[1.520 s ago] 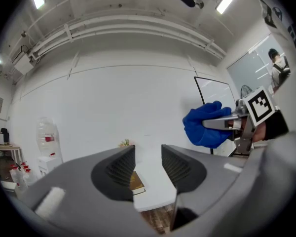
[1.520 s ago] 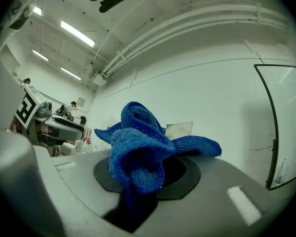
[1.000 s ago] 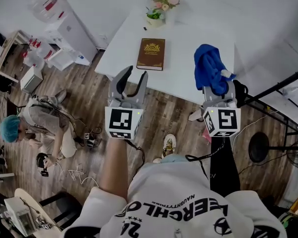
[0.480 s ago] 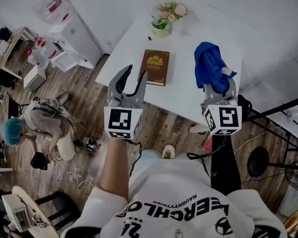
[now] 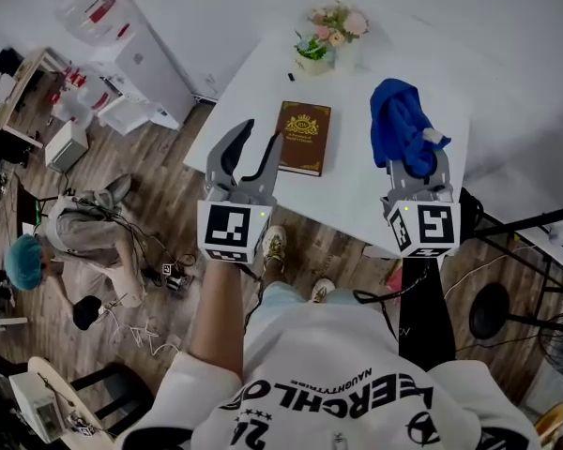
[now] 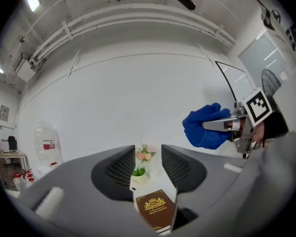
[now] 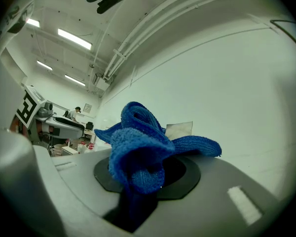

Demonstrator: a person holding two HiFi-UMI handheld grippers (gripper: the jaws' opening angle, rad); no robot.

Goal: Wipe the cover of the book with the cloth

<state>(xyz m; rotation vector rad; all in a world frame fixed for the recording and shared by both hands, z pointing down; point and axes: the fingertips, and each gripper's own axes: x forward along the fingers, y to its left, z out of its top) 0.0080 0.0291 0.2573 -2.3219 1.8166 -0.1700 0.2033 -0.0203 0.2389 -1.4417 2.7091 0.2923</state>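
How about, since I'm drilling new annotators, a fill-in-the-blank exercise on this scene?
1. The right gripper is shut on a crumpled ____ terry cloth.
2. The brown hardcover book lies closed on the white ____.
3. The left gripper, its jaws apart, holds ____.
Missing words: blue; table; nothing.

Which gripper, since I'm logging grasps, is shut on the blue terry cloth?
The right gripper: its jaws clamp the blue terry cloth; the left gripper is open and empty.
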